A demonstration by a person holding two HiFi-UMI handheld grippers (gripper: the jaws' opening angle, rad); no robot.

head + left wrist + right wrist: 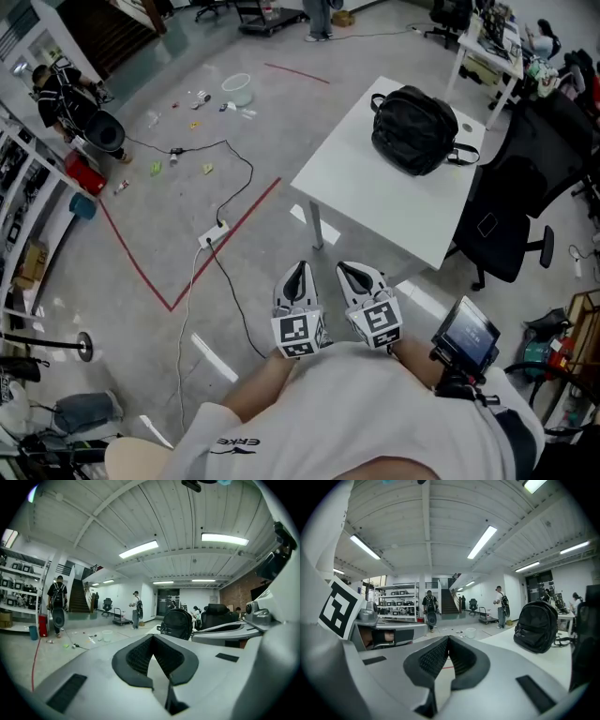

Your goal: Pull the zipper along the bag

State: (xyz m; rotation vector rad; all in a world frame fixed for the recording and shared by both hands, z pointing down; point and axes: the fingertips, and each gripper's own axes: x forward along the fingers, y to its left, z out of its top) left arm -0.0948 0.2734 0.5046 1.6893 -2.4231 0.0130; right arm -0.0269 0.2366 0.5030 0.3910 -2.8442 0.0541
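Observation:
A black backpack sits upright on the far end of a white table; I cannot make out its zipper from here. Both grippers are held close to the person's body, well short of the table. The left gripper is shut with nothing in it, and the right gripper beside it is also shut and empty. In the left gripper view the backpack is far beyond the closed left gripper. The right gripper view shows the backpack to the right of the closed right gripper.
A black office chair stands at the table's right side. Red tape lines, a cable with a power strip and small litter lie on the floor at left. A small screen is at lower right. People stand far off.

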